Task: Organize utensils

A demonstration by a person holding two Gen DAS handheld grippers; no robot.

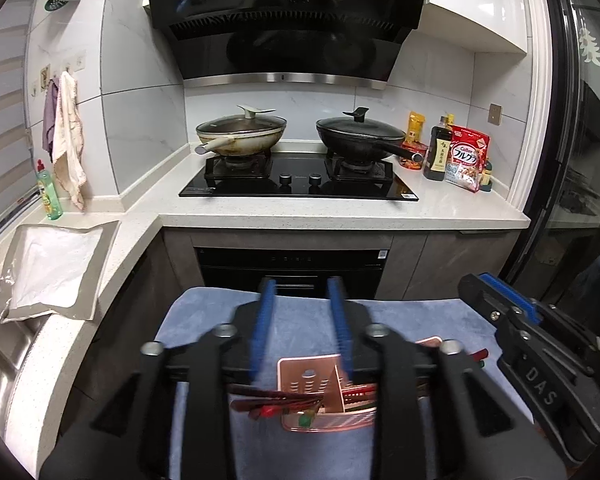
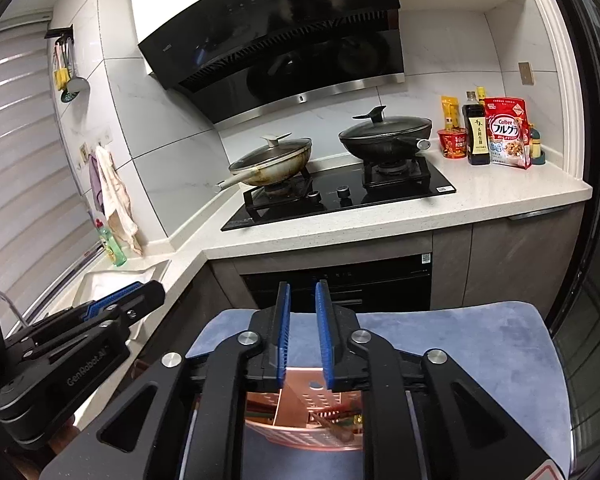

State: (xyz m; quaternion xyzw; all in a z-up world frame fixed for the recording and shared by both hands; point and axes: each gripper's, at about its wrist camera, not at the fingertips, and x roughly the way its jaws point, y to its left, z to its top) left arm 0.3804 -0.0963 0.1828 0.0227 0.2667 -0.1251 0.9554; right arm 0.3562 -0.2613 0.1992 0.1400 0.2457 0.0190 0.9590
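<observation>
A copper-pink slotted utensil holder (image 1: 312, 372) lies on a blue cloth (image 1: 204, 320), low in the left wrist view behind the gripper's body. Red and green chopsticks (image 1: 276, 400) stick out of it to the left. My left gripper (image 1: 301, 284) hovers above it, its blue pads apart with nothing between them. In the right wrist view the same holder (image 2: 300, 392) shows under my right gripper (image 2: 303, 286), whose pads stand a narrow gap apart, also empty. A brown chopstick (image 2: 332, 426) lies in the holder. Each gripper appears at the edge of the other's view.
Beyond the cloth (image 2: 460, 340) are an oven front (image 1: 292, 268) and a white counter with a black hob (image 1: 296, 184) bearing two lidded pans. Bottles and a cereal bag (image 1: 468, 156) stand at the right. A sink (image 1: 4, 360) and dish soap (image 1: 48, 192) are at the left.
</observation>
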